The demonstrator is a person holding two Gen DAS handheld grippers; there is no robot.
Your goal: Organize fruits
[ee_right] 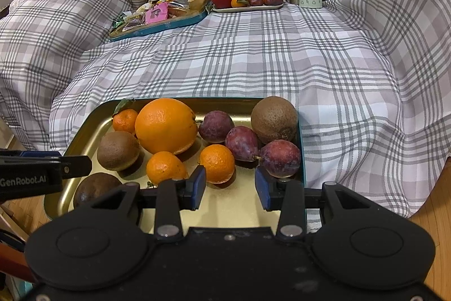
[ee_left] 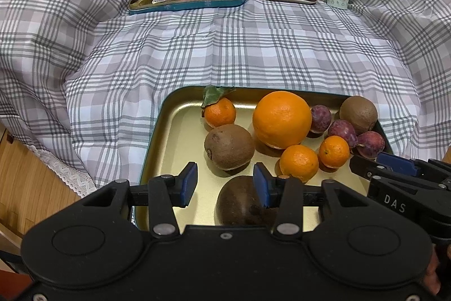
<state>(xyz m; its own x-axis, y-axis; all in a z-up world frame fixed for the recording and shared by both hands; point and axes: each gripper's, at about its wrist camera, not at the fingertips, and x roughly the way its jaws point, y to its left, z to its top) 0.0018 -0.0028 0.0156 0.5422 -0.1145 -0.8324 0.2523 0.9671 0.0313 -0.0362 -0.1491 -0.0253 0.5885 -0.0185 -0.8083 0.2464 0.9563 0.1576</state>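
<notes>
**Hovering Over a Mixed Tray of Fruit**

Hanging side by side at the near edge of the gold tray (ee_right: pixel 84 129), both grippers stand with jaws parted and hold nothing. The left gripper (ee_left: pixel 225 182) sits above the near dark kiwi (ee_left: pixel 239 202), its right pad overlapping that fruit in the picture, though contact cannot be told. The right gripper (ee_right: pixel 230 188) frames bare tray floor just short of a mandarin (ee_right: pixel 217 162) and the nearest plum (ee_right: pixel 280 157).

The fruits lie mingled: a large orange (ee_right: pixel 166 125) mid-tray, three plums clustered to the right, kiwis at left, near left and far right, and mandarins scattered between. A far plate (ee_right: pixel 248 8) beside a snack tin (ee_right: pixel 157 28) already holds an apple, oranges and plums. Whether fruit is leaving this tray or arriving cannot be settled, so the scene fits either sorting stage.

Any pick calls for care, since the fruits touch and round ones would likely roll. Open room lies on the tray's near floor and across the plaid cloth (ee_right: pixel 253 61); the raised rim hems the right side.
</notes>
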